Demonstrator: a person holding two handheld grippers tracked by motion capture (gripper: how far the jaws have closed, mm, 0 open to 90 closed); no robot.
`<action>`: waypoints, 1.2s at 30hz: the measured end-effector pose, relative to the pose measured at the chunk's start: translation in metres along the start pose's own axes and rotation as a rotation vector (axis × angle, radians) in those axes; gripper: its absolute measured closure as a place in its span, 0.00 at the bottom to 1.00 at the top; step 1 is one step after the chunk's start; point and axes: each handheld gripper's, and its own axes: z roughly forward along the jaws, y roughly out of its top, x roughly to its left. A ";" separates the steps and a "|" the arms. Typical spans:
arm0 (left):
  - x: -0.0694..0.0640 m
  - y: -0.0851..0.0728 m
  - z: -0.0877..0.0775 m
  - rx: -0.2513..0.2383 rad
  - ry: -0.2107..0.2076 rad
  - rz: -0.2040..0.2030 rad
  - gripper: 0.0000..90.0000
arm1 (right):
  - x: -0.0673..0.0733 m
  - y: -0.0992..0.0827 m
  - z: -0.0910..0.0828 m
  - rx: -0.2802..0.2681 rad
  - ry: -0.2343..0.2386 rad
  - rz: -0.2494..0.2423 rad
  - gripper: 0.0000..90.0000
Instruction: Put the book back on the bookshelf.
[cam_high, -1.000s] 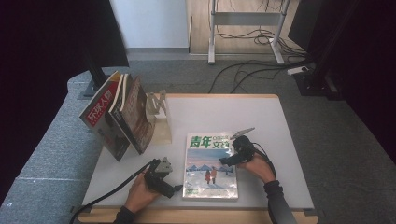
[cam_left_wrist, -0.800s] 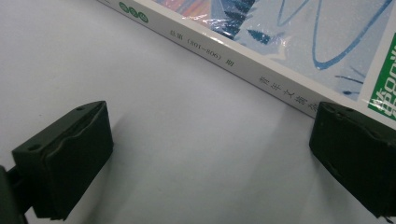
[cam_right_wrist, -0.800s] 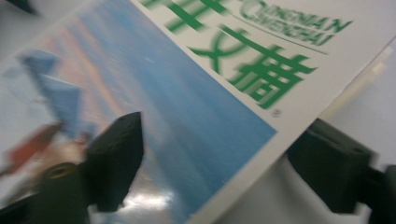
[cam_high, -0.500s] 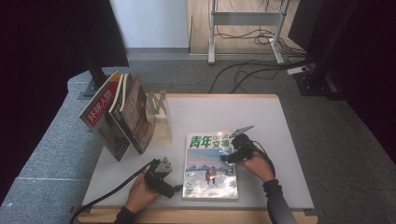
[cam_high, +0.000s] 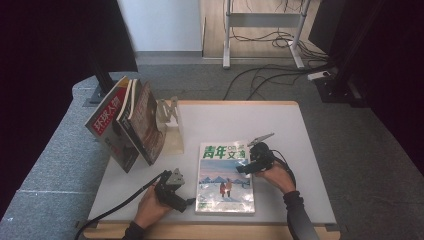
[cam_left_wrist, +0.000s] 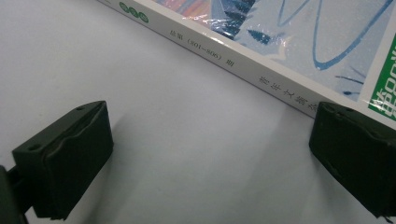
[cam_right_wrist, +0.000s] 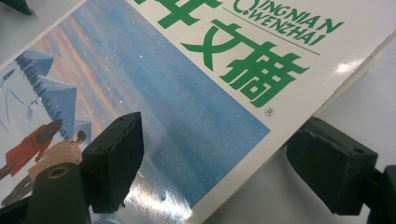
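Magazine (cam_high: 226, 177) lies flat on the white table (cam_high: 280, 125), cover up, near the front edge, roughly mid-table. Green lettering on top, snowy scene w/ two small figures below.

Right gripper (cam_high: 243, 167) sits at the mag's right edge, about halfway up. In the right gripper view (cam_right_wrist: 212, 154) one jaw rests over the glossy cover, the other is under or beside the edge on the table side; the edge runs between them. Jaws have just been closing in on it, but can't tell if the pads actually press the cover yet – gap still looks fairly wide.

Left gripper (cam_high: 186, 204) is at the mag's bottom-left corner, low on the table. Left gripper view (cam_left_wrist: 205, 154): jaws wide apart, bare table between them, white spine just ahead, one jaw close beside the spine.

Far left: stack of other magazines (cam_high: 125, 125) leaning upright against a pale stand (cam_high: 169, 117), well apart from both hands.
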 end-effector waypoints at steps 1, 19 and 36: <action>0.000 0.000 0.000 0.000 0.000 0.000 0.00 | 0.000 0.000 0.000 0.001 -0.001 -0.004 0.22; 0.000 0.000 0.000 -0.001 0.002 0.000 0.00 | 0.015 0.020 0.010 -0.052 0.084 0.023 0.64; 0.000 0.000 0.000 -0.006 -0.003 -0.011 0.00 | 0.043 0.036 -0.022 -0.134 0.027 -0.026 0.95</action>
